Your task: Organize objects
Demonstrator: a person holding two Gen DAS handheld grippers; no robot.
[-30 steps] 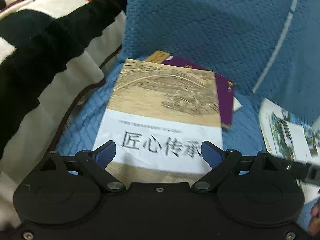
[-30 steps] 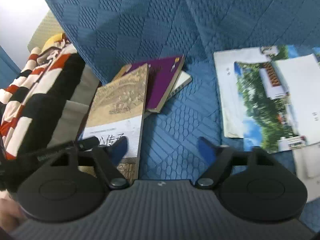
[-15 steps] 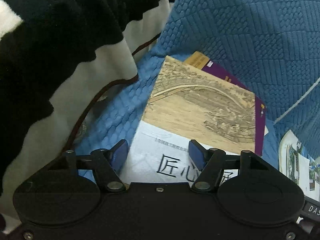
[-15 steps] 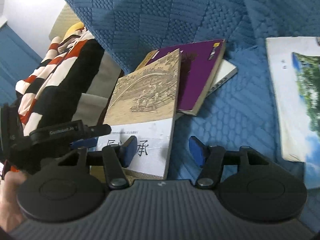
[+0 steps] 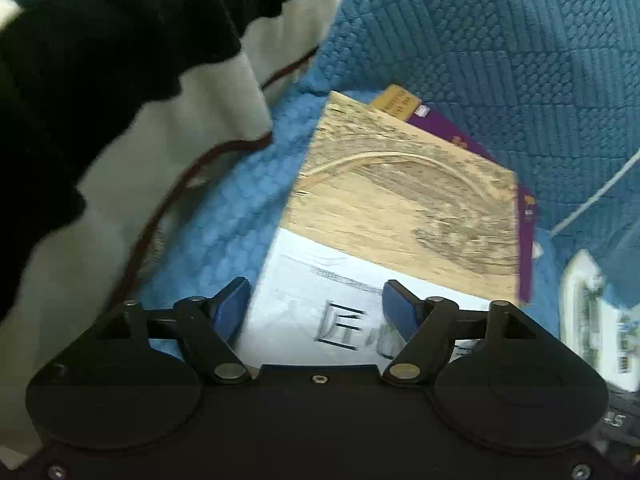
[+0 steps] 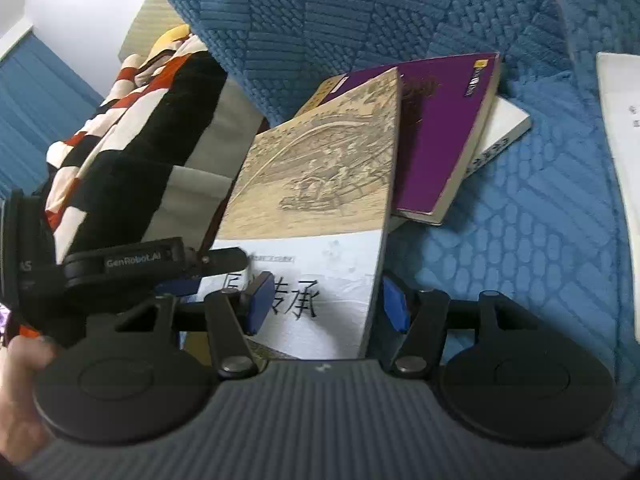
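My left tool [image 5: 314, 306] has its jaws apart over the near left corner of the tan-and-white book [image 5: 400, 216]; they have just been opening, gripping nothing. My right tool [image 6: 324, 302] straddles that book's [image 6: 320, 200] near right corner, jaws apart, pads not pressing; they narrowed a moment ago. The book lies flat on the blue quilted sofa seat [image 6: 520, 240], overlapping a purple book [image 6: 444, 128] that rests on a white book [image 6: 504, 132]. Left lies a striped blanket [image 6: 132, 132]; right, 1 magazine [image 5: 592, 312].
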